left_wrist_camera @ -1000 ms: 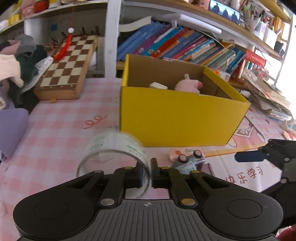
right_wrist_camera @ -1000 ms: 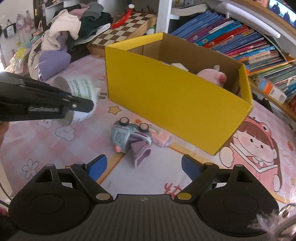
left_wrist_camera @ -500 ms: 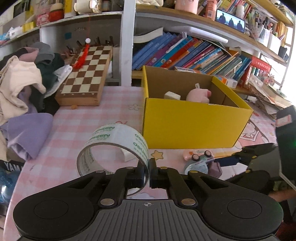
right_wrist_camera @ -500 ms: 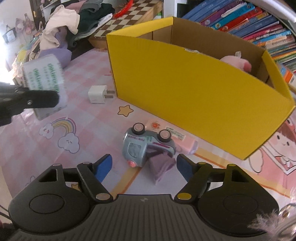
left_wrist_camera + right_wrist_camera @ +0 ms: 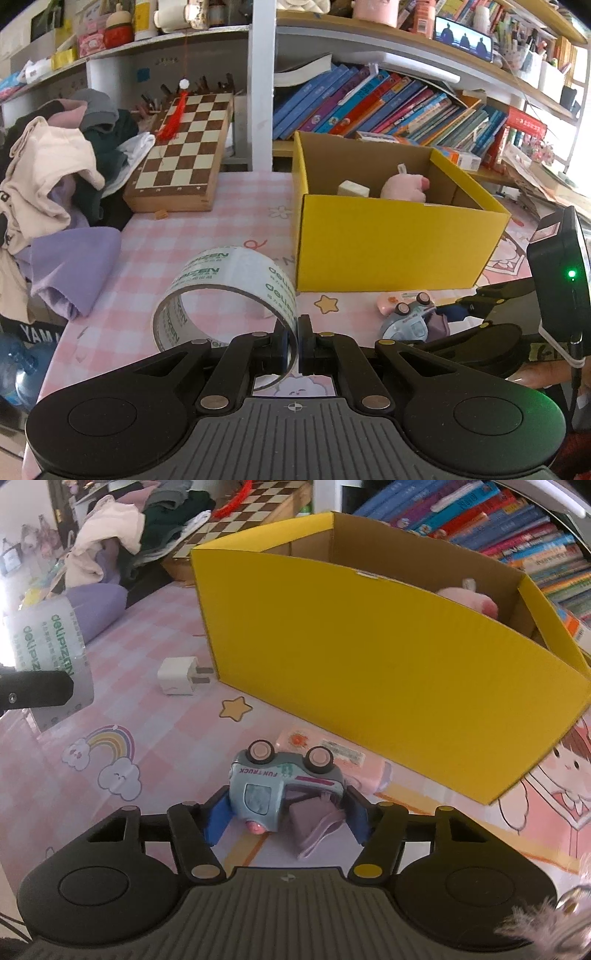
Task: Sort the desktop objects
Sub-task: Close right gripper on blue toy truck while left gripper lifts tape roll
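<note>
My left gripper (image 5: pixel 297 334) is shut on the wall of a clear tape roll (image 5: pixel 229 273) and holds it above the pink table, left of the yellow box (image 5: pixel 388 243). The right wrist view shows the tape roll (image 5: pixel 48 653) at the far left. My right gripper (image 5: pixel 286 819) is low over the table with its jaws closing. A blue-grey toy truck (image 5: pixel 284 790) lying on its side, with a purple flap, sits between its blue pads (image 5: pixel 218 821), which stand close to its sides. The box (image 5: pixel 369 664) holds a pink plush (image 5: pixel 402 186) and a white block (image 5: pixel 352 190).
A white charger plug (image 5: pixel 177 675) lies by the box's near corner. A pink packet (image 5: pixel 354 764) lies behind the truck. A chessboard (image 5: pixel 181 155) and a clothes pile (image 5: pixel 55 184) fill the back left. Shelves of books (image 5: pixel 388 107) stand behind the box.
The right gripper came down around the toy truck and its jaws narrowed onto it. The left gripper lifted the tape roll a little and drew it back from the box.
</note>
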Action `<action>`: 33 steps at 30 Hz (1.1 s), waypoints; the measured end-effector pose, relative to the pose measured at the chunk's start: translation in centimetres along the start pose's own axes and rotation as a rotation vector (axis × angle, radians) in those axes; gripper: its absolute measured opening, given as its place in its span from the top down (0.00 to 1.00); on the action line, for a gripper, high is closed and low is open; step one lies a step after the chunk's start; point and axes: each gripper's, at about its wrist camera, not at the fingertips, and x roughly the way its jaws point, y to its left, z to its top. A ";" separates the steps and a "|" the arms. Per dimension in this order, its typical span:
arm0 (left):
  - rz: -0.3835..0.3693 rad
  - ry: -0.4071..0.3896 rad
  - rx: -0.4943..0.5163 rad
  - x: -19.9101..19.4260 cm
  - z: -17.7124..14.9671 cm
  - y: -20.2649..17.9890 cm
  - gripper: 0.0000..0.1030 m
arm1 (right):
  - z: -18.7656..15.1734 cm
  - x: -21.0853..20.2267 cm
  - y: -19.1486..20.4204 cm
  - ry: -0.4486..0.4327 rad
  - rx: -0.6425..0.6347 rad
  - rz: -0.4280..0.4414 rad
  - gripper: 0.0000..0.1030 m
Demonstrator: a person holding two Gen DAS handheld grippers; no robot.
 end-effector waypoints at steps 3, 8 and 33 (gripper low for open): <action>-0.011 -0.008 0.006 -0.1 0.0 -0.2 0.97 | -0.3 -0.9 -0.3 -0.009 0.018 0.001 0.41; -0.040 -0.023 0.020 -0.3 0.1 -0.9 0.97 | -0.9 -2.9 -0.3 -0.035 0.013 -0.006 0.41; -0.196 -0.111 0.095 -2.4 -0.2 -3.9 0.97 | -4.4 -9.2 -0.2 -0.070 0.054 -0.115 0.41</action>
